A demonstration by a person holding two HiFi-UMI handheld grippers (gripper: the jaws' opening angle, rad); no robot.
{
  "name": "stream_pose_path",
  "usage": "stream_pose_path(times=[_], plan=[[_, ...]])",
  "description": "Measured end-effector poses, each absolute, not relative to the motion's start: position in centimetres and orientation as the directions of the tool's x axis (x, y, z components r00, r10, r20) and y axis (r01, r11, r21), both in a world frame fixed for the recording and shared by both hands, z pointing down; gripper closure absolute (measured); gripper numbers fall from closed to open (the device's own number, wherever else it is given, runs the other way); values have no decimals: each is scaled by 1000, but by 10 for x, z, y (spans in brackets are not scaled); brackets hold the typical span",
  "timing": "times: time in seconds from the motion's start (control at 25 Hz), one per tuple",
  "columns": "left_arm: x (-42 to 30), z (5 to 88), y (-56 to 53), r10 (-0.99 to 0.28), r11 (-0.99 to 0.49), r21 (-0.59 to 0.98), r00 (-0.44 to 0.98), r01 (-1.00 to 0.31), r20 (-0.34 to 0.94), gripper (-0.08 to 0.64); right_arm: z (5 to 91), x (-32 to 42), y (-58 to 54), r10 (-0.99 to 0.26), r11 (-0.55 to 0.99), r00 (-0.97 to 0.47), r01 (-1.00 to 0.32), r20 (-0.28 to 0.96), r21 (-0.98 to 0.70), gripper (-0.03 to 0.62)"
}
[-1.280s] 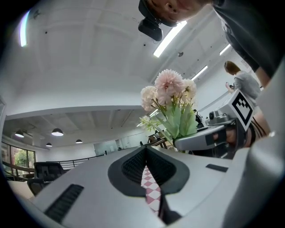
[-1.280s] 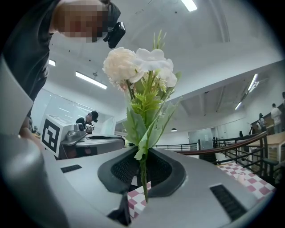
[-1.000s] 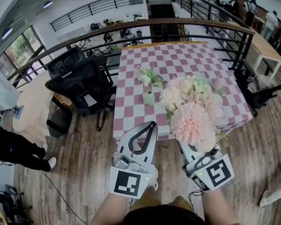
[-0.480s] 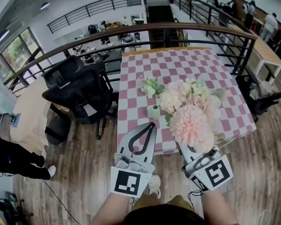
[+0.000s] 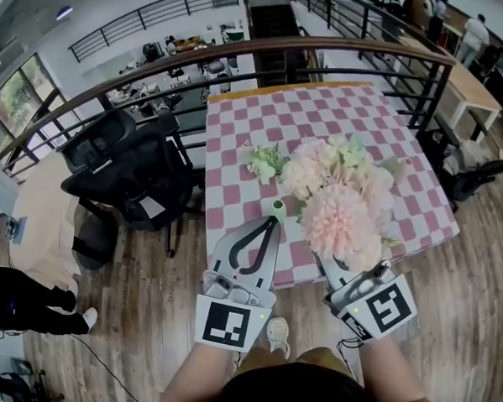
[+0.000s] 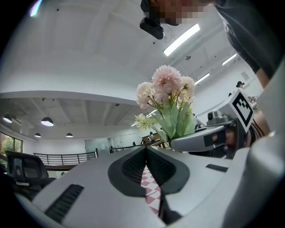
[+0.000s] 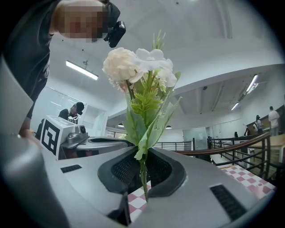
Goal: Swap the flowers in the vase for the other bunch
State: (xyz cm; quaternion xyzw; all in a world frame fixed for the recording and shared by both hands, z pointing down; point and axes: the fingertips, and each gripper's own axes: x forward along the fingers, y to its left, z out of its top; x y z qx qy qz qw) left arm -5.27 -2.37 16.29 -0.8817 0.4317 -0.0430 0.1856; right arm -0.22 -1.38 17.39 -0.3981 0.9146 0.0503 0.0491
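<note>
here we are at the near edge of the tabletop [image 5: 349,109], pink and white checks all over it, and both tools are held out level, side by side, over the wooden floor [image 5: 144,316]. the right tool [image 7: 142,158] is pinching the pink bunch [image 5: 339,213], its dark pads pressed onto one thin green stem with the leaves fanning out right above them. the big pale pink and cream heads stand up over that tool, and from above they cover its tips and the near right part of the cloth. the left tool [image 6: 146,150] is pressed together, tips meeting in a point with nothing caught between the pads, only a sliver of checked cloth showing through the slot below them. just ahead of those tips sits the vase [image 5: 278,208], small and pale green, upright near the front edge of the tabletop. a little beyond it lies the white bunch [image 5: 264,160], cream blooms and green leaves down on the cloth; from here i can't tell whether it touches the vase. the held flowers hang to the right of the vase, close beside it but apart. off to the left a black office chair [image 5: 123,160] stands by the tabletop, and a curved railing [image 5: 243,48] runs behind it all.
</note>
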Motion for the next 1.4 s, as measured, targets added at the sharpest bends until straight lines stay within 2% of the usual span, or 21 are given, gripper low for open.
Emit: stream_pose_path(times=[0.84, 1.4], plan=[[-78, 184, -85, -762, -585, -369, 645, -723, -57, 552, 189, -28, -68, -714, 692, -692, -721, -106, 46, 534], [-64, 198, -113, -814, -542, -350, 581, -764, -8, 552, 192, -22, -105, -648, 759, -756, -652, -96, 9, 534]])
